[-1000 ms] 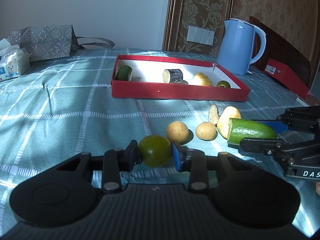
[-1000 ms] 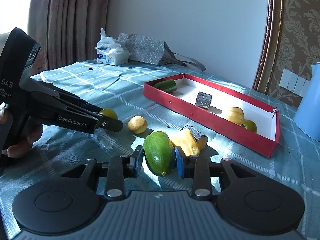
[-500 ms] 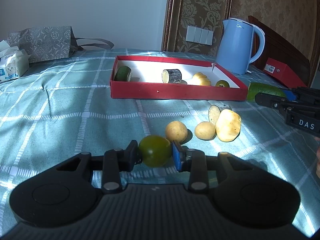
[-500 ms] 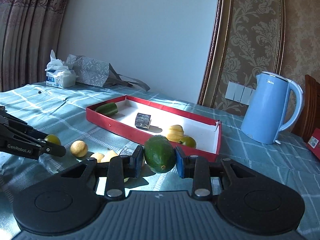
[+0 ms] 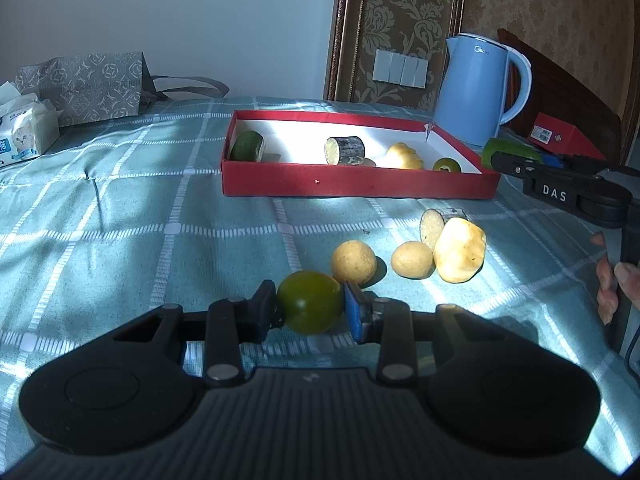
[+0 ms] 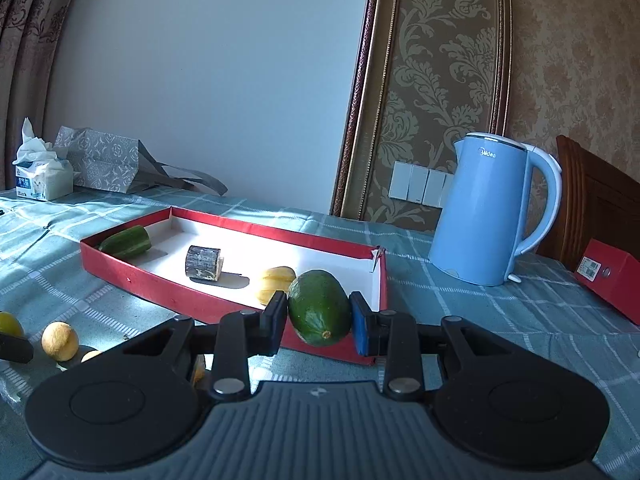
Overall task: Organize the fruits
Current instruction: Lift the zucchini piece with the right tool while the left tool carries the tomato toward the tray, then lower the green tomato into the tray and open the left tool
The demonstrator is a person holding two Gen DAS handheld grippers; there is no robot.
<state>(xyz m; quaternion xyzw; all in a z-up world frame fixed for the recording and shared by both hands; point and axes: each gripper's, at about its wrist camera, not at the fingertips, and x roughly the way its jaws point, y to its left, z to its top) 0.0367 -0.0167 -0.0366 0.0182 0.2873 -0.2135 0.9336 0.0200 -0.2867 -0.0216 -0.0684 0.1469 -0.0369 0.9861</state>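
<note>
A tray [image 5: 360, 190] lies on the table [image 5: 120, 232], with a kettle [image 5: 476, 88] behind its right end and a small box [image 5: 560, 136] further right. In the tray, left to right, lie a cucumber piece [image 5: 248, 146], a cut chunk [image 5: 346, 151], a squash [image 5: 404, 156] and a small round fruit [image 5: 447, 165]. Before the tray lie two balls [image 5: 354, 262] and two more pieces [image 5: 460, 250], while far left stand a bag [image 5: 84, 88] and a tissue pack [image 5: 24, 130].

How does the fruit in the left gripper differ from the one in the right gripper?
The round green fruit in the left gripper is nearly spherical; the long green fruit in the right gripper is an elongated oval. The round one is paler, olive-green; the long one is darker. The round one sits low over the tablecloth; the long one is held up at the red tray. Both are green and clamped between the pads.
</note>
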